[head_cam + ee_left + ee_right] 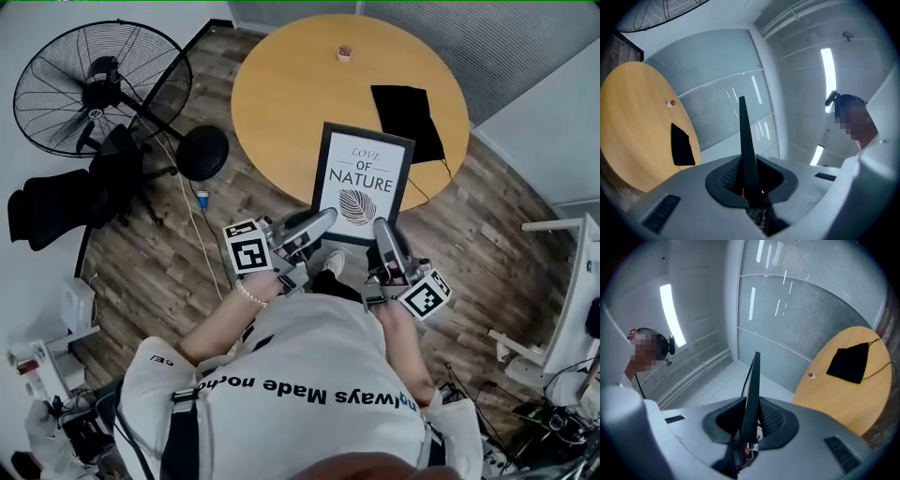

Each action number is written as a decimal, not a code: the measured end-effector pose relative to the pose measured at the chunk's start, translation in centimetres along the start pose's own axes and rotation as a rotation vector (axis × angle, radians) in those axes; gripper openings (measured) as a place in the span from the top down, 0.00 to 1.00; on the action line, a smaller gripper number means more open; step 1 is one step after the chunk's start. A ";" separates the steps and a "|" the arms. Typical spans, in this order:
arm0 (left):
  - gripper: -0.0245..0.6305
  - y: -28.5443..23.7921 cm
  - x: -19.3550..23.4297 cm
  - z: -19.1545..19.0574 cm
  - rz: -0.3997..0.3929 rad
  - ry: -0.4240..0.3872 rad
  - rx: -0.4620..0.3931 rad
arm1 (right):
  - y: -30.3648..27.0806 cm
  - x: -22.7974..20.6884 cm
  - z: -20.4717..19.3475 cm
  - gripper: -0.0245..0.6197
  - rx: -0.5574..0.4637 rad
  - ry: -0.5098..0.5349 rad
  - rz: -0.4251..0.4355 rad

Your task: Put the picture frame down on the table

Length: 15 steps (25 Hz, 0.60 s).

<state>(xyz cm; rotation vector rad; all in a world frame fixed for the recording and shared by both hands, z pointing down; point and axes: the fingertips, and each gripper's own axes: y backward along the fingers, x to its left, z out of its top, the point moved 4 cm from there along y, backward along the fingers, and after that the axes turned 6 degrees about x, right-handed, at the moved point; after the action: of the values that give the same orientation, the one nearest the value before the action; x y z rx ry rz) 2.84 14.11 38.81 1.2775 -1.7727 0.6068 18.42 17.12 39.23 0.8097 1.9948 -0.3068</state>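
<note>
Head view: a person stands at the 6 o'clock rim of a round wooden desk [281,94] and holds a black picture frame [363,183] between two grippers; the frame's printed face, lettered "LOVE OF NATURE" above a leaf, is turned up toward the camera; its lower edge lies at the jaws and its upper edge reaches over the near rim of the desk; whether any edge touches the desk cannot be told. The left gripper [317,222] takes the frame's lower left corner, at 7 o'clock of the frame; the right gripper [382,231] takes the lower right corner, at 5 o'clock. Left gripper view: the jaws of the left gripper [749,182] are clamped on the frame [744,140], which is seen edge-on and rises from between them toward 12 o'clock, with the desk [633,131] off at 9 o'clock. Right gripper view: the jaws of the right gripper [749,428] are likewise closed on the frame's thin edge [752,390], with the desk [843,390] off at 3 o'clock. On the desk, a black cloth [408,120] lies at 1 o'clock of the frame, just beside its upper right corner; a small object [344,53] sits near the far rim at 12 o'clock. A floor fan [94,89] stands on the wooden floor [178,253] at 10 o'clock of the person.
</note>
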 end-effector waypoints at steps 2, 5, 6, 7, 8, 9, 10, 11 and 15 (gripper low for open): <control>0.88 -1.0 0.2 0.3 0.003 0.002 0.000 | 0.0 -0.5 1.0 0.82 0.001 -0.001 0.001; 0.88 -2.1 0.3 0.5 0.008 -0.001 -0.003 | 0.1 -1.1 2.0 0.82 0.003 -0.003 0.004; 0.88 -2.3 0.3 0.5 0.009 -0.003 -0.003 | 0.1 -1.2 2.1 0.82 0.005 -0.002 0.004; 0.88 -2.3 0.4 0.4 0.009 -0.006 -0.003 | 0.2 -1.3 2.1 0.82 0.006 0.000 0.002; 0.88 -2.3 0.5 0.3 0.008 -0.007 -0.004 | 0.3 -1.5 2.1 0.82 0.008 0.002 0.001; 0.88 -2.4 0.6 0.3 0.008 -0.008 -0.005 | 0.3 -1.6 2.1 0.82 0.010 0.002 0.003; 0.88 -2.6 0.7 0.3 0.008 -0.008 -0.007 | 0.2 -1.7 2.2 0.82 0.012 0.001 0.005; 0.88 -2.7 0.8 0.4 0.008 -0.007 -0.009 | 0.1 -1.8 2.4 0.82 0.014 0.000 0.007; 0.88 -3.2 1.1 0.4 0.011 -0.003 -0.017 | 0.0 -2.4 2.9 0.82 0.015 0.002 0.013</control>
<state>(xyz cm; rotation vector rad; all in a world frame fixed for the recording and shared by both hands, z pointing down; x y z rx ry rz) 5.57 12.04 39.24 1.2587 -1.7851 0.5953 21.20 14.66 39.68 0.8325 1.9907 -0.3144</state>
